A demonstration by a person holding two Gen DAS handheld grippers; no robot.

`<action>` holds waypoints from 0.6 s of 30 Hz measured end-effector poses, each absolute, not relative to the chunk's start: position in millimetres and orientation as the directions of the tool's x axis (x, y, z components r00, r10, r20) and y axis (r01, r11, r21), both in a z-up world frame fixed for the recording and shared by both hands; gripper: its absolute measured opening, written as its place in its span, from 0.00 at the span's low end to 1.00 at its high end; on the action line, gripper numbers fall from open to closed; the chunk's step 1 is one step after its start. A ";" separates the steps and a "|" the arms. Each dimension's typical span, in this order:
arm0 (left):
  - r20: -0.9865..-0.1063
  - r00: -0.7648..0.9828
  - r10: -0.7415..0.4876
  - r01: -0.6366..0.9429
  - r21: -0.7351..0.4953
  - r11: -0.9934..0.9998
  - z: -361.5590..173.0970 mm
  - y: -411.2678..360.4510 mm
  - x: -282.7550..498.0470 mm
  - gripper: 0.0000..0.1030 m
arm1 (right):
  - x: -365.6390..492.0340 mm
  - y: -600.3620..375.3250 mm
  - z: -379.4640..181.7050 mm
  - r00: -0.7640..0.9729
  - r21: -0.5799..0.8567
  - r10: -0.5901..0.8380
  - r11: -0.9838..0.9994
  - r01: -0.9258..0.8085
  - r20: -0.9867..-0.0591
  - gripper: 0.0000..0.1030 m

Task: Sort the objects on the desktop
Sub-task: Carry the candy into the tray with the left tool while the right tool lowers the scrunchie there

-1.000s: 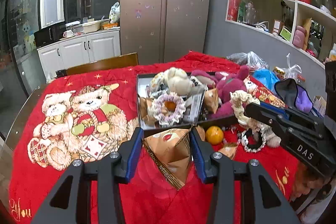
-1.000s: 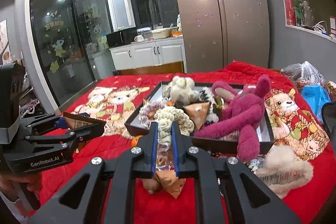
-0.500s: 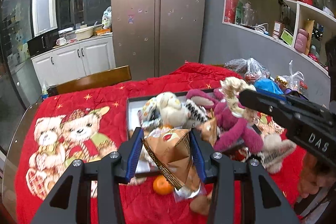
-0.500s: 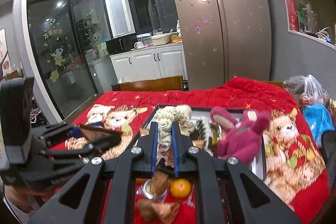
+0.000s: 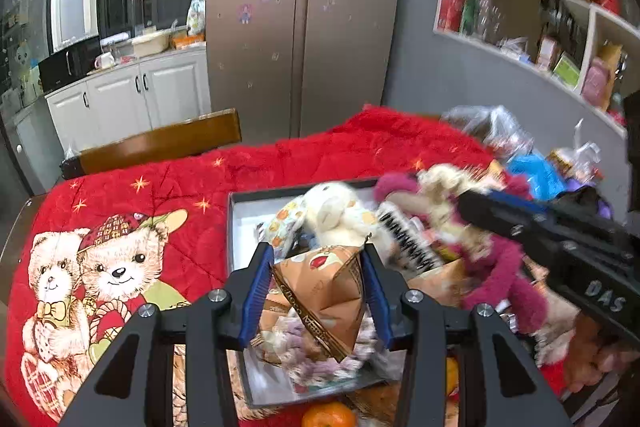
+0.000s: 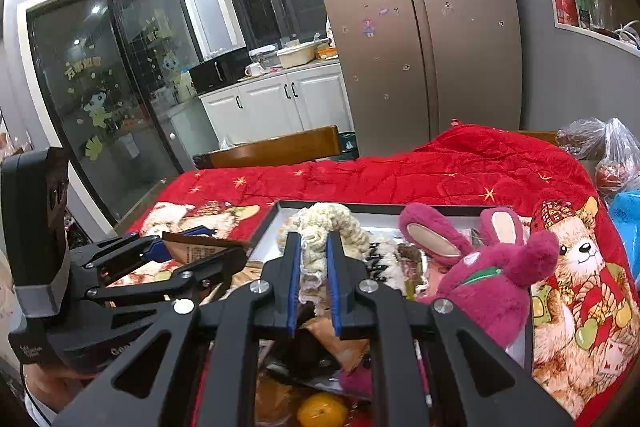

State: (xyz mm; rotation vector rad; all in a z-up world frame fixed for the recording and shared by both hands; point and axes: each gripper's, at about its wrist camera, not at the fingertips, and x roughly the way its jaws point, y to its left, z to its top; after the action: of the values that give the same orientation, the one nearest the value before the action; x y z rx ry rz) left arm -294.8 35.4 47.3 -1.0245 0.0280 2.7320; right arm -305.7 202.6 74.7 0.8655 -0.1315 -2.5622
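Note:
My left gripper [image 5: 318, 263] is shut on a brown pyramid-shaped snack packet [image 5: 324, 291] and holds it over the near end of the dark tray [image 5: 236, 223]. My right gripper [image 6: 314, 247] is shut on a cream woolly scrunchie [image 6: 324, 223], also above the tray [image 6: 272, 219]. In the tray lie a magenta plush rabbit [image 6: 492, 275], a cream plush toy [image 5: 336, 211], a black-and-white striped hair piece [image 5: 408, 243] and more packets. The right gripper's body [image 5: 560, 247] crosses the left wrist view on the right; the left gripper [image 6: 216, 251] with its packet shows at the right wrist view's left.
A red blanket [image 5: 160, 195] with teddy bear prints covers the table. An orange [image 5: 328, 417] lies by the tray's near edge. Plastic bags [image 6: 612, 155] sit at the far right. A wooden chair back [image 5: 160, 143] stands behind the table, with a fridge [image 5: 300, 19] beyond.
Both grippers have moved forward from in front of the tray to above it, each carrying its item. The orange and loose packets now lie below and behind them.

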 end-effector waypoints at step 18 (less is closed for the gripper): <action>-0.691 -0.698 0.187 -0.212 -0.050 -0.976 21.9 37.6 -312.1 0.44 | -330.3 198.4 34.5 -0.677 0.190 -0.377 -0.922 0.336 -0.633 0.13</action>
State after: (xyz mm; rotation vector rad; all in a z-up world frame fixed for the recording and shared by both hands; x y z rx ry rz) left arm -312.1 37.6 21.9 -1.0985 0.0488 2.7105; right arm -330.3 198.4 34.5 0.9860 -0.0810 -2.5653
